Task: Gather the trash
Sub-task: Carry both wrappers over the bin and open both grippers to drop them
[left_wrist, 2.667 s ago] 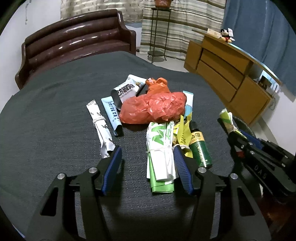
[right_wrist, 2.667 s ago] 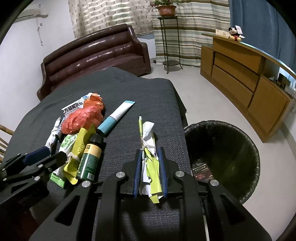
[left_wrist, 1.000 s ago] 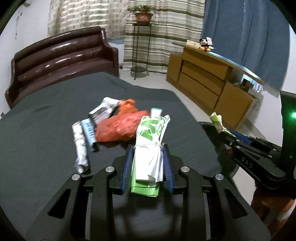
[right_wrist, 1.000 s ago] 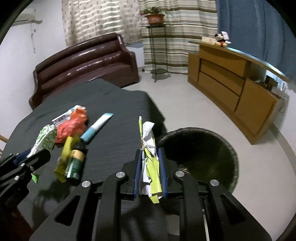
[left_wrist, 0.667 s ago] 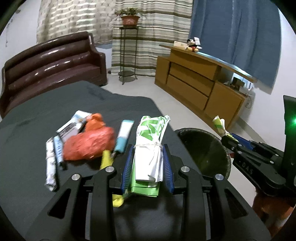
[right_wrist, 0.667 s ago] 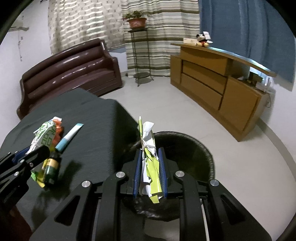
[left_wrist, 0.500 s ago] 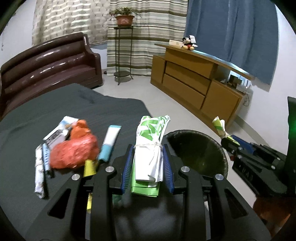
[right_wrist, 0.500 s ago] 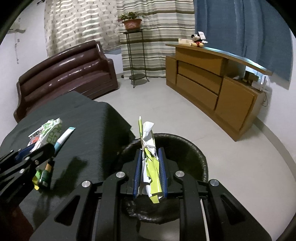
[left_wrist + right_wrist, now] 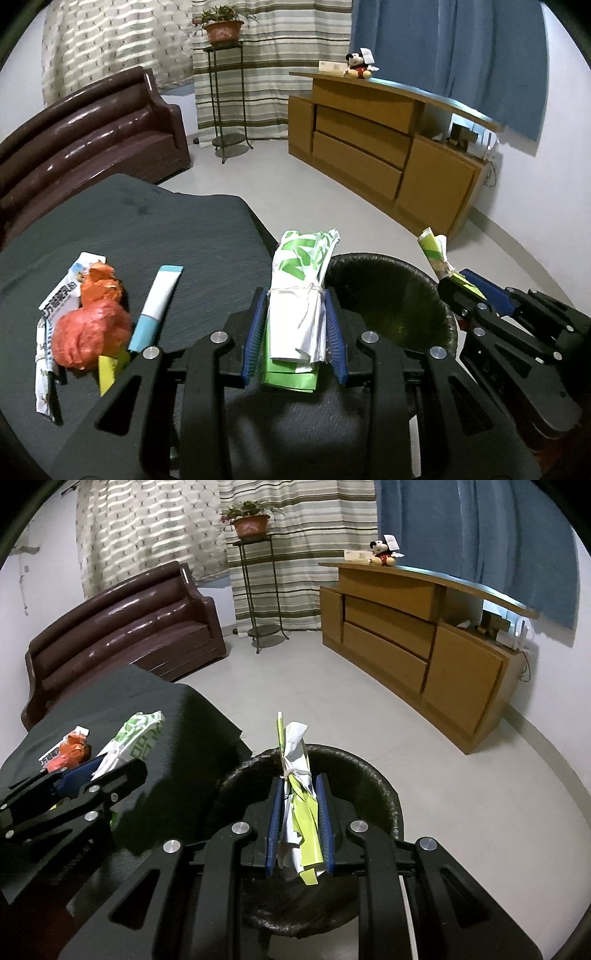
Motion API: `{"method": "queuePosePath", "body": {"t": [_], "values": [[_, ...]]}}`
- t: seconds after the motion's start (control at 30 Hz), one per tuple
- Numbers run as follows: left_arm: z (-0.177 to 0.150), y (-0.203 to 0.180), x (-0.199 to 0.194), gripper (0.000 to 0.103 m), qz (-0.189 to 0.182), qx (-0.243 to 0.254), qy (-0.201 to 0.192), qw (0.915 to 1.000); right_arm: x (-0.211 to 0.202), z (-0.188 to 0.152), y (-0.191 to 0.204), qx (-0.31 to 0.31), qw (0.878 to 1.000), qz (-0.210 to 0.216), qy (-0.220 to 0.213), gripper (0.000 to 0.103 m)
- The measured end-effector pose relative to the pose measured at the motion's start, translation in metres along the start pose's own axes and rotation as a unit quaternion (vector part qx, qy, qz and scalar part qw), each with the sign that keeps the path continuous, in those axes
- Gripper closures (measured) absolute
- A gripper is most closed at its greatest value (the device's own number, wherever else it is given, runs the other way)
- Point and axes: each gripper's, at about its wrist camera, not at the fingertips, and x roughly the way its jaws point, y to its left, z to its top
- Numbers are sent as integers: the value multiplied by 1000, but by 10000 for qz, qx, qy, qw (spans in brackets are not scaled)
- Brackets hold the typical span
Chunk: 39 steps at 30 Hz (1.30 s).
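Observation:
My left gripper [image 9: 295,314] is shut on a green and white tied wrapper bundle [image 9: 297,295], held over the table edge beside the black-lined trash bin [image 9: 391,295]. My right gripper [image 9: 298,812] is shut on a yellow-green and white tied wrapper bundle [image 9: 297,801], held directly above the trash bin [image 9: 369,775]. On the dark table [image 9: 147,229] lie a red plastic bag [image 9: 88,332], a blue and white tube [image 9: 157,299], a white wrapper [image 9: 59,295] and a yellow scrap [image 9: 107,371].
A brown sofa [image 9: 81,136] stands beyond the table. A wooden sideboard [image 9: 388,147] with a plush toy [image 9: 356,66] runs along the right wall. A metal plant stand [image 9: 225,92] stands by the curtains. The floor [image 9: 461,794] around the bin is pale tile.
Both grippers have swung right, off the table toward the bin, each still holding its bundle. The right gripper is now over the bin opening.

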Motion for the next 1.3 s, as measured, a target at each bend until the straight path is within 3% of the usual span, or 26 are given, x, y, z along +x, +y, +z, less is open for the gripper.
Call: {"method": "queuePosePath", "body": {"t": [0.57, 0.63, 0.8, 1.1, 1.3], "values": [[6, -13, 23, 70, 11, 124, 189, 9997, 12, 2, -17, 279, 9996, 4, 54, 82], [6, -13, 23, 63, 3, 111, 189, 9998, 12, 2, -20, 316, 9995, -19, 61, 81], [5, -9, 25, 61, 11, 89, 181, 9998, 11, 2, -22, 355, 9993, -63, 23, 73], [5, -3, 23, 45, 26, -30, 102, 9999, 9, 4, -25, 384, 9992, -114, -33, 64], [6, 3, 14, 43, 52, -97, 46, 9999, 8, 6, -26, 395, 9991, -134, -64, 62]]}}
